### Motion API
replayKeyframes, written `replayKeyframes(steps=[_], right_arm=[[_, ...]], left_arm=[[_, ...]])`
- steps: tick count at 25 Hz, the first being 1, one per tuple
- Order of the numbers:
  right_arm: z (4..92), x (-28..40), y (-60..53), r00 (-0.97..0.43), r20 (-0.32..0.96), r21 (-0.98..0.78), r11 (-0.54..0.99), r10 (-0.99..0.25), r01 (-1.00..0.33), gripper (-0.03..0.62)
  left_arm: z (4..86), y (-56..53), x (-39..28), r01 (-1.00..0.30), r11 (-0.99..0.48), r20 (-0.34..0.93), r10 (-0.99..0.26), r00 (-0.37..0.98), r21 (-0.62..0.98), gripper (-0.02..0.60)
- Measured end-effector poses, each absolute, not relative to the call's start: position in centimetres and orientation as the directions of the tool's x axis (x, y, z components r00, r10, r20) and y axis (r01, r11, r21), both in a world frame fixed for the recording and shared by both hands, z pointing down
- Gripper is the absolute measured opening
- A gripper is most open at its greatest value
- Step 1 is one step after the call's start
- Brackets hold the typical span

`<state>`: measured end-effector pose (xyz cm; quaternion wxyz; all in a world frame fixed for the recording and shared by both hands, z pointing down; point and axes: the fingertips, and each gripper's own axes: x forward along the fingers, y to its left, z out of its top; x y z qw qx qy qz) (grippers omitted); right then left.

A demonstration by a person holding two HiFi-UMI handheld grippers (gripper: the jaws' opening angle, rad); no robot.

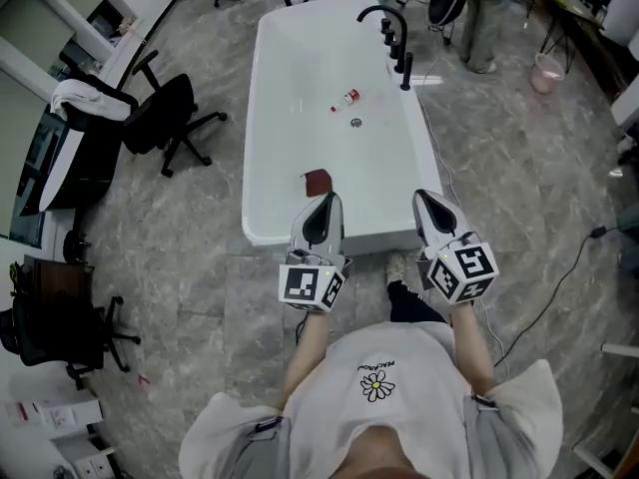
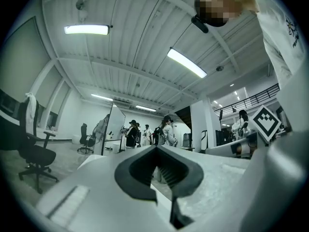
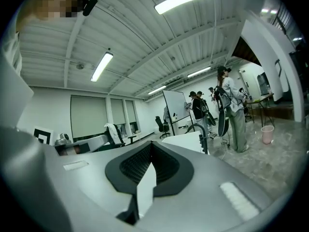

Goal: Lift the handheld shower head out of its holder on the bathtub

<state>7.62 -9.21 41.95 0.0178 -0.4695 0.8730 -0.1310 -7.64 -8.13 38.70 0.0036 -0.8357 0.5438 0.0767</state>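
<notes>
A white bathtub (image 1: 275, 118) stands in front of me on a grey marbled floor. On its far right rim are a black arched faucet (image 1: 383, 14) and the black handheld shower head (image 1: 405, 70), upright in its holder. Both grippers hover over the tub's near end, far from the shower head. My left gripper (image 1: 322, 204) is shut and holds nothing. My right gripper (image 1: 425, 204) is likewise shut and empty. The right gripper view shows the faucet (image 3: 199, 129) beyond my right gripper (image 3: 151, 148). The left gripper view shows my left gripper (image 2: 157, 151) against the room.
Inside the tub lie a small red and white bottle (image 1: 349, 97), a drain (image 1: 355, 122) and a dark red cloth (image 1: 318, 180). Black office chairs (image 1: 165, 118) stand to the left. A person (image 1: 481, 18) and a pink bucket (image 1: 546, 72) are at the far right. A cable (image 1: 559, 287) crosses the floor.
</notes>
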Motion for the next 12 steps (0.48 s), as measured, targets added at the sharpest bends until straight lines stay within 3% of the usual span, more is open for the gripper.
replayKeyframes(steps=[12], right_arm=[[40.3,10.0,-26.1,-0.539,0.085,-0.192,0.517,-0.838,-0.834,0.026]], left_arm=[[37.8,-24.3,-6.5,-0.916,-0.385,-0.131,-0.920,0.370,0.114,0.000]])
